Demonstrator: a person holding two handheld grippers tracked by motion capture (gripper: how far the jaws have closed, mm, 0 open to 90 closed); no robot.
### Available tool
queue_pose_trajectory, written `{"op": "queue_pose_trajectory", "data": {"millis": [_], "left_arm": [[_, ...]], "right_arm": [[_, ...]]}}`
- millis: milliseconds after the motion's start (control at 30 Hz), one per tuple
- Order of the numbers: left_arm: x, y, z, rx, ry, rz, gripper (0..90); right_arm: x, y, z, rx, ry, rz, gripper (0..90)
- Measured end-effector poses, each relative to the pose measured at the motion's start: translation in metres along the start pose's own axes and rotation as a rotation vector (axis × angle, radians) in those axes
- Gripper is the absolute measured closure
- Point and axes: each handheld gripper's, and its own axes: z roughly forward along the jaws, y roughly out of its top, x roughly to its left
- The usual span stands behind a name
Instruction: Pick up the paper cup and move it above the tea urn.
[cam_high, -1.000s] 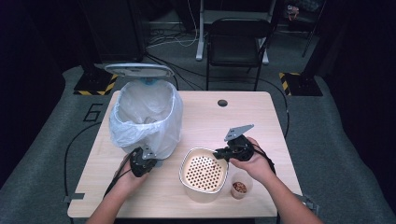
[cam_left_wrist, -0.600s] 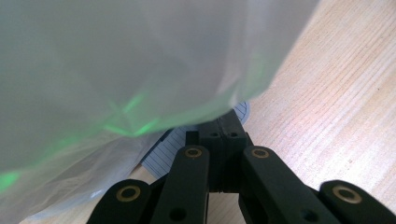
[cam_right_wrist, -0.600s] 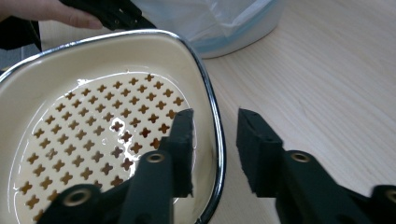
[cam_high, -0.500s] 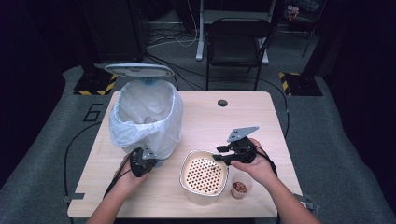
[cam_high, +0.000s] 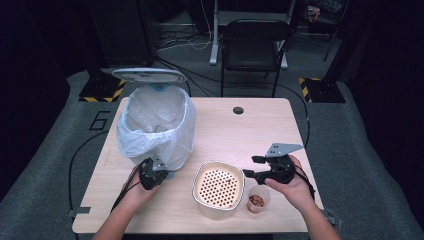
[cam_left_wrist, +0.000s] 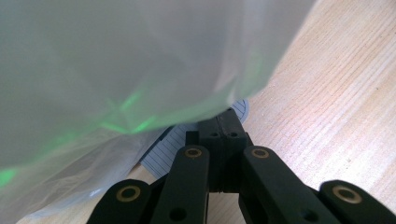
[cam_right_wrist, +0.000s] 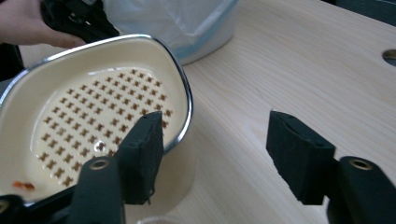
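Lining up for a grasp near the strainer pot, with the bin held steady.

Near the front edge of the table (cam_high: 240, 130): cream pot with perforated insert (cam_high: 218, 187), small cup of brown pieces (cam_high: 256, 201) just beside it toward the right edge. Right gripper (cam_high: 250, 167) hovering by the pot's right side, jaws wide open and empty. Left gripper (cam_high: 159, 170) at the foot of the bagged bin (cam_high: 156, 125), jaws closed, seemingly on a lined tab (cam_left_wrist: 163, 149) under the plastic. Probably best to centre the open jaws on the chosen rim before closing, and to keep clear of the cup to avoid tipping it.
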Motion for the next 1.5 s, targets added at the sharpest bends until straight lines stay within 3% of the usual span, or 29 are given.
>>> {"op": "queue_pose_trajectory", "data": {"millis": [133, 267, 500, 800, 1000, 1033, 1500], "left_arm": [[0.0, 0.0, 0.0, 0.001, 0.001, 0.001, 90.0], [0.0, 0.0, 0.0, 0.002, 0.001, 0.0, 90.0], [0.0, 0.0, -0.001, 0.009, -0.009, 0.005, 90.0], [0.0, 0.0, -0.001, 0.011, -0.013, 0.002, 90.0], [0.0, 0.0, -0.001, 0.011, -0.012, 0.0, 90.0], [0.0, 0.0, -0.001, 0.011, -0.012, 0.0, 90.0], [0.0, 0.0, -0.001, 0.01, -0.012, 0.001, 90.0]], "right_arm": [[0.002, -0.019, -0.009, -0.004, -0.067, 0.017, 24.6], [0.007, -0.03, -0.011, 0.004, -0.091, 0.036, 15.5], [0.017, -0.046, -0.008, 0.014, -0.075, 0.046, 10.3], [0.029, -0.059, -0.003, 0.044, -0.05, 0.022, 9.6], [0.032, -0.068, 0.003, 0.053, -0.031, 0.033, 11.1], [0.032, -0.07, 0.004, 0.059, -0.027, 0.014, 12.3], [0.038, -0.087, 0.016, 0.092, -0.05, -0.012, 19.9]]}}
